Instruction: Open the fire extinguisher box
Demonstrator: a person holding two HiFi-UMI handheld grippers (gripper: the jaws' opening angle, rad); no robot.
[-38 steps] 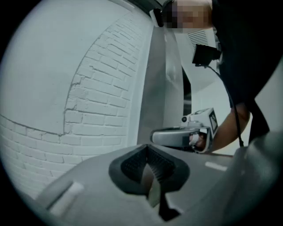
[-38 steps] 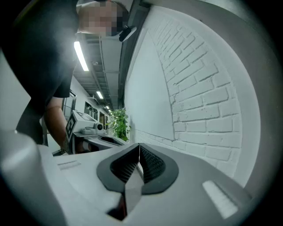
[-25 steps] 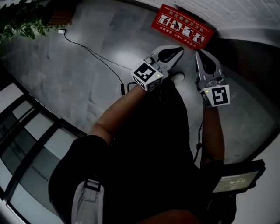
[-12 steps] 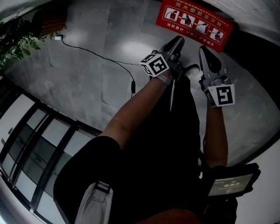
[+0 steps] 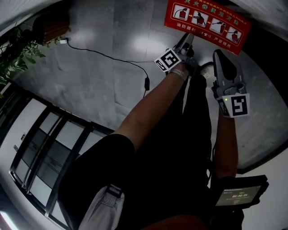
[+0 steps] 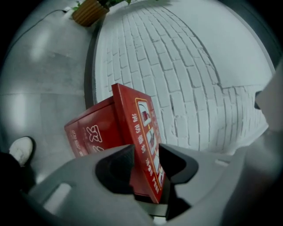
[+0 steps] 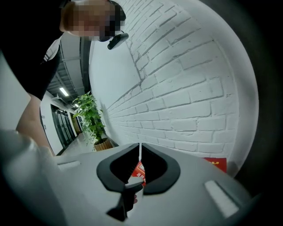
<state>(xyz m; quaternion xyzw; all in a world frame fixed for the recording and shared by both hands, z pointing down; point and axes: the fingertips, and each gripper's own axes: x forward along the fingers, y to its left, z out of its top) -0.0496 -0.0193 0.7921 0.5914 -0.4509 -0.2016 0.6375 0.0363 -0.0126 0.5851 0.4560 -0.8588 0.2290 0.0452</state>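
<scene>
entry: box lid, left tongs letting go.

- the fire extinguisher box (image 5: 204, 20) is red and sits on the grey floor (image 5: 103, 40), against the foot of the white brick wall (image 6: 190, 66). its top face carries a row of pictograms and white characters.
- my left gripper (image 6: 146, 152) reaches right up to the box. the box's lid (image 6: 140, 126) stands edge-on between the two jaws, tilted up off the red box body (image 6: 90, 132), which lies just behind it to the left.
- left jaws: opening at this moment. the lid edge is between them, with a dark gap on the printed side of the lid. the pads do not look pressed on it.
- my right gripper (image 7: 139, 152) hangs just short of the box, beside the left one and apart from the lid. its jaws are drawn together with only a hairline slit between them, and nothing is in them. part of the red box shows past its tips.
- the marker cube (image 5: 167, 59) of the left gripper sits on my wrist side of the box. the right gripper's cube (image 5: 236, 105) is further back from the box.
- a white shoe (image 6: 20, 150) stands on the floor in front of the box, close to it.
- a black cable (image 5: 112, 56) runs across the floor, away from the box toward a potted plant (image 6: 90, 9) that stands along the same wall, well apart from the box.
</scene>
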